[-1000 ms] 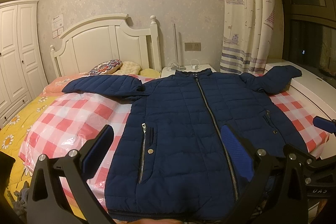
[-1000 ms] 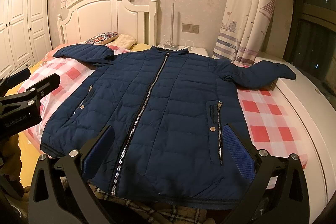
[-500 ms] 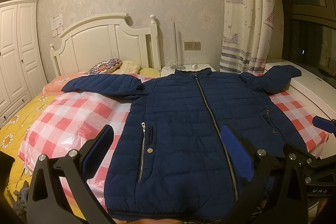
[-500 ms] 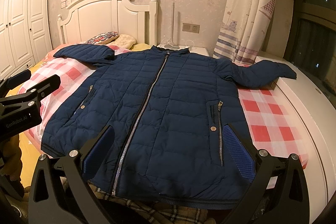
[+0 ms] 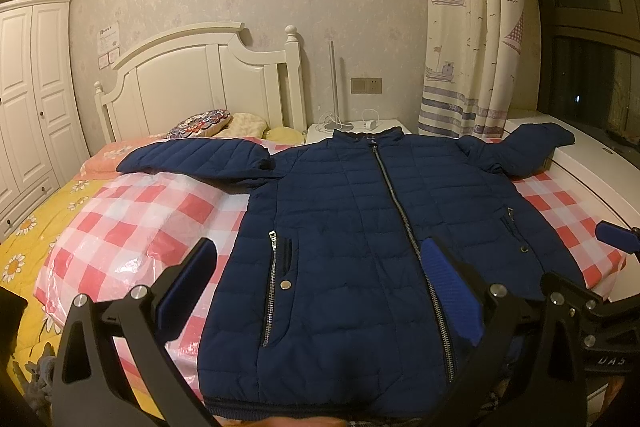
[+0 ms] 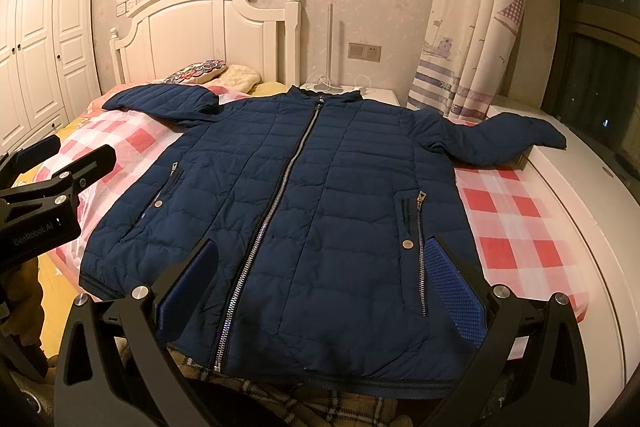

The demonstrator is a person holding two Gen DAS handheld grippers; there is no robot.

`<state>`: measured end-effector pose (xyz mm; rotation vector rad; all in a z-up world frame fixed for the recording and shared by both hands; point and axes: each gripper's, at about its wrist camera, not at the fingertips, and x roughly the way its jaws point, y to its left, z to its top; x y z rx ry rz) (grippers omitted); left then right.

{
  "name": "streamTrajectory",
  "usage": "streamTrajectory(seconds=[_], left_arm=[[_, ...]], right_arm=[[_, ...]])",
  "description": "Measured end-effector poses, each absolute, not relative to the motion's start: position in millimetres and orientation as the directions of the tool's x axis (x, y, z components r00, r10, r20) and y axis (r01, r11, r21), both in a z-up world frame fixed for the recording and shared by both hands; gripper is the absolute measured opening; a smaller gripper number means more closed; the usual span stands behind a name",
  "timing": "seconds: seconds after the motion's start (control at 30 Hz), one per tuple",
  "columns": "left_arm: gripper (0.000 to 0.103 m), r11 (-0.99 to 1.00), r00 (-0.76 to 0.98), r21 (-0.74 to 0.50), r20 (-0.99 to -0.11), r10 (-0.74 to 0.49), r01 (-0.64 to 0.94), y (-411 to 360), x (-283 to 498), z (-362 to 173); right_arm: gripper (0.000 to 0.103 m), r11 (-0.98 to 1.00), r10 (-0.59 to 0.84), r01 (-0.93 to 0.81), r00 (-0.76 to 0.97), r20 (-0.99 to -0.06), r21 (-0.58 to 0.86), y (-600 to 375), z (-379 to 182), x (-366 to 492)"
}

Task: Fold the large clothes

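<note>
One navy quilted jacket [image 5: 360, 227], zipped, sleeves spread, flat on red-checked plastic sheet [image 5: 132, 227] over bed; headboard [image 5: 200, 75] at 11 o'clock, curtain [image 5: 472, 27] at 1. Left gripper [image 5: 320, 283] and right gripper [image 6: 320, 279] spread wide, empty.

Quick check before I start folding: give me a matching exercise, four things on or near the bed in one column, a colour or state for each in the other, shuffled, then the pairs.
Things:
1. jacket
2. checked sheet
3. headboard
4. left tool

States or colours:
A. white, standing against the wall
B. open, holding nothing
C. navy, zipped shut, lying flat with both sleeves spread out
D. red and white, lying under the garment

Pairs: 1-C, 2-D, 3-A, 4-B

The right tool is open too, hovering over the hem.
</note>
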<state>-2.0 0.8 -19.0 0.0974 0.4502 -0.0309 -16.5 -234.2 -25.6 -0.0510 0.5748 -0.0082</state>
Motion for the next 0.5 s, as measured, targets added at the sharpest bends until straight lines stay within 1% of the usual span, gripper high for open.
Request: streamTrajectory(seconds=[0.37, 0.43, 0.5], left_arm=[[0.101, 0.994, 0.895, 0.090, -0.446, -0.011, 0.057, 2, 2, -20], [0.101, 0.994, 0.887, 0.086, -0.462, -0.020, 0.067, 1, 9, -24], [0.101, 0.994, 0.865, 0.086, -0.502, -0.012, 0.063, 2, 25, -29]], right_arm=[[0.098, 0.999, -0.019, -0.009, 0.837, -0.547, -0.049, -234, -27, -15], [0.098, 0.998, -0.022, -0.010, 0.837, -0.547, -0.054, -235, -29, -13], [0.098, 0.998, -0.030, -0.001, 0.831, -0.556, -0.055, -240, -33, -6]])
